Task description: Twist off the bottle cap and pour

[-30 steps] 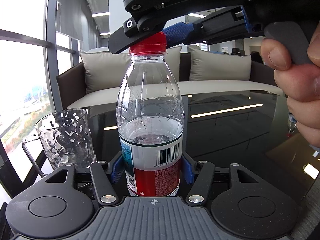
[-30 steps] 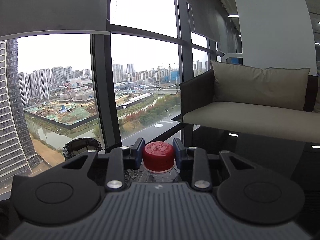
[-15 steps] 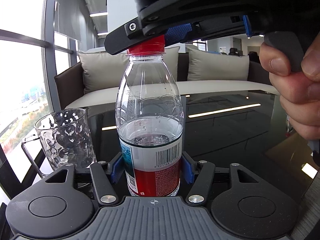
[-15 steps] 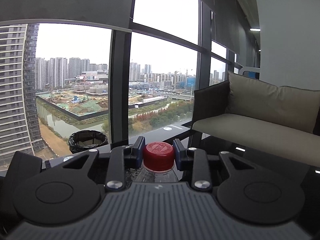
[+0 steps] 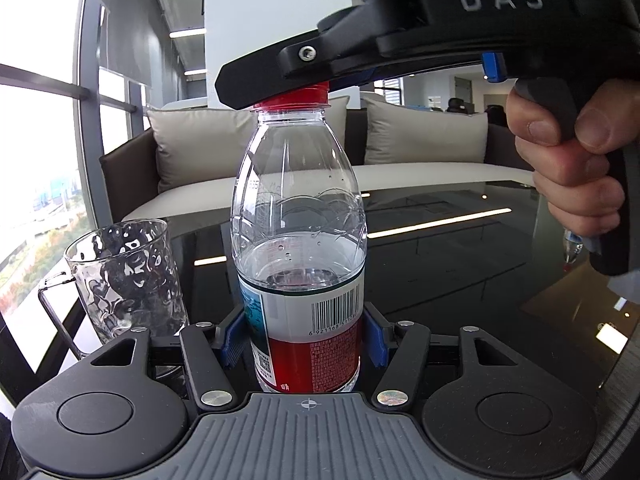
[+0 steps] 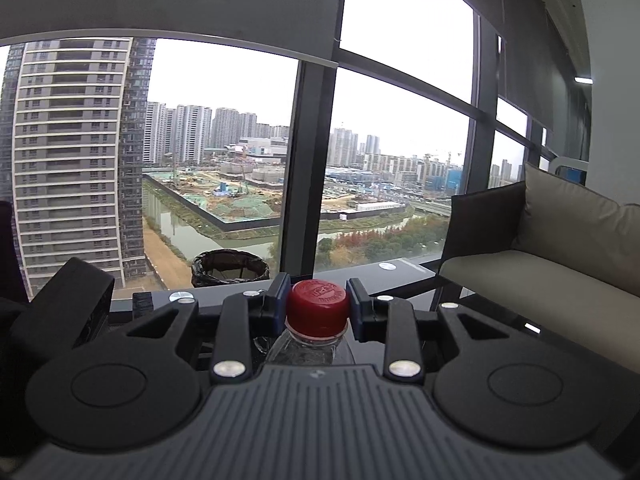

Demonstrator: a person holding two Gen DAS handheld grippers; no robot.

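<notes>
Two grippers on one bottle (image 5: 298,240). Left gripper (image 5: 302,340): blue pads pressed on both sides of the bottle's lower body, at the label (white band w/ barcode over red band). Bottle upright on dark glossy table (image 5: 460,248), approx. a third full of clear liquid.

Right gripper (image 6: 318,310): clamped on the red cap (image 6: 317,307), one blue pad on each side, touching. Seen from left wrist cam, the right gripper comes in from upper right, over the bottle top; only the cap's lower rim shows under it there. Cap sits on the neck (can't tell how far it is unscrewed). A hand (image 5: 576,160) grips the right gripper's handle at the right edge of that view.

Glass mug (image 5: 126,276): empty, dimpled, wire-like handle on its left; stands on table just beside the bottle, to its left, apart from it.

Bkgd: sofa (image 5: 400,172) w/ beige cushions behind the table; big windows w/ city view; a black-lined bin (image 6: 230,266) by the window in right wrist cam.
</notes>
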